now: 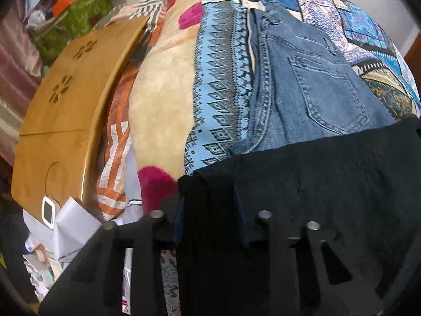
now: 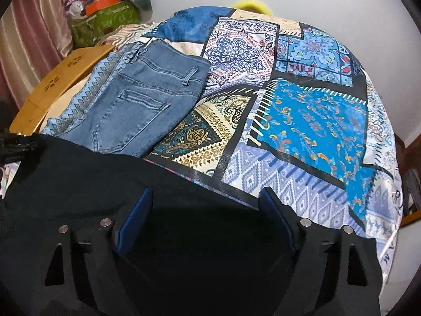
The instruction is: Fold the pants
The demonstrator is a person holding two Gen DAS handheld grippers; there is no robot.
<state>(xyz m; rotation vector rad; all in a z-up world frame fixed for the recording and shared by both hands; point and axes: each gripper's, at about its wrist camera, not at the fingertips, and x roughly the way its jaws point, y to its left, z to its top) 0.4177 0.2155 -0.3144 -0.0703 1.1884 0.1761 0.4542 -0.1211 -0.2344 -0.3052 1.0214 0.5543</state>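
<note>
Black pants (image 1: 329,168) lie across the near part of the patterned bed cover (image 2: 302,121); they also fill the lower left of the right wrist view (image 2: 92,173). My left gripper (image 1: 210,200) is shut on a bunched edge of the black pants, with cloth between its blue pads. My right gripper (image 2: 208,197) is open over the black cloth, its blue pads (image 2: 136,218) wide apart and nothing between them. Folded blue jeans (image 2: 147,97) lie farther back on the bed, also in the left wrist view (image 1: 310,87).
A wooden lap table (image 1: 68,100) sits to the left beside a beige and pink blanket (image 1: 163,100). A green box with clutter (image 2: 105,18) stands at the back left by a pink curtain. Papers and a small white device (image 1: 48,212) lie near left.
</note>
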